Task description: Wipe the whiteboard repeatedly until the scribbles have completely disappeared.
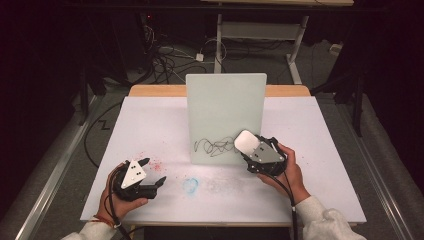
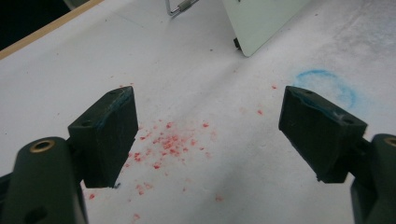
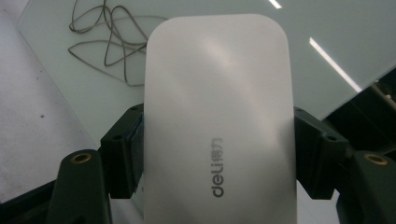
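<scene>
- Here, the right gripper (image 1: 248,145) has its 2 jaws closed on the sides of a white eraser block (image 1: 246,141); in the right gripper view the block (image 3: 219,121) sits squarely between the black jaw pads, one pad pressed to each long edge, with a grey "deli" mark printed on its back.
- The eraser is held up against the lower right part of an upright whiteboard (image 1: 226,110), which stands on the white table (image 1: 150,125) near its middle.
- Just left of the eraser on the board is a tangle of thin dark scribble (image 1: 212,146); in the right gripper view the scribble (image 3: 105,44) lies up and to the left of the block, near it, and whether the two touch cannot be told.
- The left gripper (image 1: 155,172) rests low at the front left of the table with its jaws wide apart and nothing between them.
- In the left gripper view, red specks (image 2: 168,142) are scattered on the table surface between those jaws, and a faint blue ring (image 2: 327,86) is smudged on the table near the right-hand jaw.
- In the high view the blue ring (image 1: 190,185) lies on the table between the 2 hands, in front of the whiteboard.
</scene>
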`<state>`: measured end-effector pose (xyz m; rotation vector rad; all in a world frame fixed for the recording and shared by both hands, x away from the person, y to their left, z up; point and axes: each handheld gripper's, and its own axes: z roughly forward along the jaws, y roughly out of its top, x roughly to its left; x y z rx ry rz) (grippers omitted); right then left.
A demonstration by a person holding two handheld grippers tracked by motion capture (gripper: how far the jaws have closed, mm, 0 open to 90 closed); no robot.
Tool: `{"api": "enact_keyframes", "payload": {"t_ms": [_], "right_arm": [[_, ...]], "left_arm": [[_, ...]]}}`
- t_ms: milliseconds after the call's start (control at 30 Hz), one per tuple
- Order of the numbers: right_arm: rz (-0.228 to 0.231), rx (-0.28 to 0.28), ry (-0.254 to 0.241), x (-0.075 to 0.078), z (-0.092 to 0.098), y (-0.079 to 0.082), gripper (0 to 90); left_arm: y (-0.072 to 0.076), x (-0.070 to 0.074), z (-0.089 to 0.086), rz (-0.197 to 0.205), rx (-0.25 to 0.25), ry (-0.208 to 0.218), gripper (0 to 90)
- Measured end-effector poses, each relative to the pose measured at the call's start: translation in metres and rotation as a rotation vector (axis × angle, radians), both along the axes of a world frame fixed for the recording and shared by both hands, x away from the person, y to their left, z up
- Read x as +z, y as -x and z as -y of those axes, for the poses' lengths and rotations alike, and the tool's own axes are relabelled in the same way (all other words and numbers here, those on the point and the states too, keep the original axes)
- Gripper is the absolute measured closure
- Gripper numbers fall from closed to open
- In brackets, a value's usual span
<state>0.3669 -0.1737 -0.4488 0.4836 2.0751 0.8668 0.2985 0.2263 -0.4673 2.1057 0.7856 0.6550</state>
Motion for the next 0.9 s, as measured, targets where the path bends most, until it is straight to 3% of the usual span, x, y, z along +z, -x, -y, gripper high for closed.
{"api": "enact_keyframes", "payload": {"t_ms": [200,300,333,433,467,600,733,900], "right_arm": [[0.043,0.008,0.049,-0.007,-0.006,0.003,30.8],[0.042,0.03,0.122,-0.021,-0.017,0.009,30.9],[0.042,0.03,0.122,-0.021,-0.017,0.009,30.9],[0.076,0.026,0.193,-0.029,-0.026,0.013,30.9],[0.075,0.028,0.196,-0.028,-0.026,0.013,30.9],[0.143,-0.035,0.22,-0.024,-0.021,0.012,30.9],[0.204,-0.125,0.192,-0.015,-0.006,0.007,30.9],[0.198,-0.143,0.176,-0.017,-0.006,0.008,30.9]], "left_arm": [[0.001,0.001,0.0,0.019,-0.001,-0.001,19.2],[0.001,0.001,0.0,0.018,0.0,-0.007,19.2],[0.0,0.001,0.0,0.017,0.0,-0.009,19.2],[0.001,0.001,-0.001,0.018,0.0,-0.01,19.2],[0.001,0.001,-0.001,0.018,0.001,-0.009,19.2],[0.001,0.001,-0.002,0.007,0.006,-0.006,19.2],[0.001,0.001,-0.001,0.008,0.01,-0.001,19.2],[0.0,0.001,-0.001,0.019,0.01,-0.005,19.2]]}}
